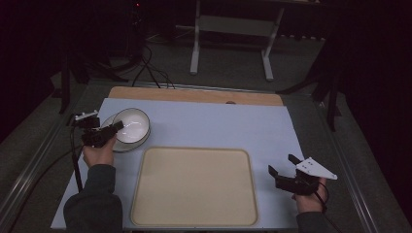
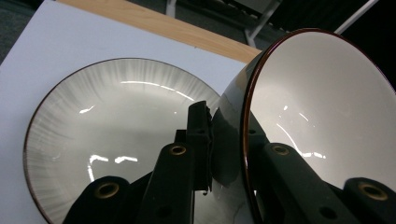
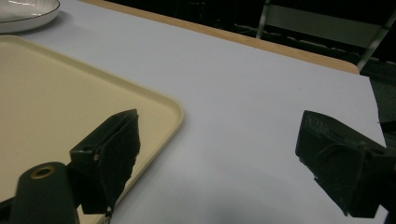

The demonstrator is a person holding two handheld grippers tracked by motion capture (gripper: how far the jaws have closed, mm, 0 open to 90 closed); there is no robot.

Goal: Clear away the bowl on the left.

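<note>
We hold the left gripper (image 1: pixel 108 132) at the far left of the table, its jaws clamped on the wall of a white bowl (image 1: pixel 130 127); in the left gripper view one jaw sits inside the bowl (image 2: pixel 322 107) and the other presses its glossy outer side, so the dark-rimmed edge runs between them; the bowl is tilted there, its opening turned to the right of that view. Just behind and below it we see a plate (image 2: pixel 107 126) with fine grey lines spreading toward a dark rim; it lies flat on the pale blue mat (image 2: pixel 32 51); whether the bowl touches the plate we cannot tell. In the high view the bowl and the plate overlap, just beyond the far left corner of a cream tray (image 1: pixel 194 187).

Our right gripper (image 1: pixel 285 170) hovers at the right side of the mat (image 1: pixel 218 126), just beside the tray's right edge, its jaws spread wide with nothing between them; the right gripper view shows the tray (image 3: pixel 56 98) corner near one jaw and bare mat under the gap, with the plate (image 3: pixel 25 14) well apart at the far corner. A wooden strip (image 1: pixel 194 94) borders the mat's far edge.
</note>
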